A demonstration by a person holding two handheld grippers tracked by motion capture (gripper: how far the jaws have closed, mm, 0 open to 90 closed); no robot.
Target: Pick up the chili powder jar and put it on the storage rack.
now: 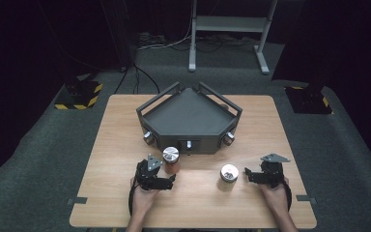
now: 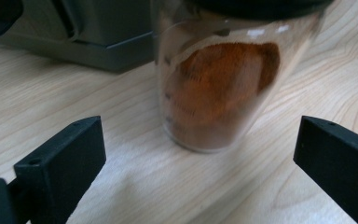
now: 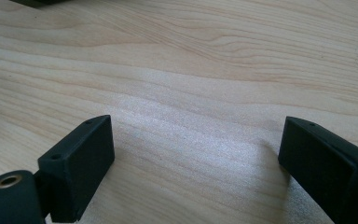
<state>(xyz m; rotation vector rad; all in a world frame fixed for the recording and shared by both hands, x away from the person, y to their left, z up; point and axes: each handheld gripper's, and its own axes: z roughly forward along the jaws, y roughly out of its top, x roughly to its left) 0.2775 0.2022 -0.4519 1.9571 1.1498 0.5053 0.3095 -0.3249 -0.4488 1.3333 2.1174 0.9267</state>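
Orange-powder jar (image 2: 214, 93) just ahead of left gripper (image 2: 196, 154), jaws apart; right gripper (image 3: 196, 154) apart over bare wood.

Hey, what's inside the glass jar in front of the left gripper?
The glass jar holds a reddish-brown powder, heaped unevenly against the wall and not reaching the top. A metal lid covers it, so the powder's surface can't be seen from above.

Room around the table (image 1: 125, 203) is sitting in near-darkness while the wooden top is getting soft overhead light, pretty low-res. Up close, the spice jar (image 2: 214, 93) is looking blurry with white glare on the glass, and a pale sheen is spreading across the wood grain.
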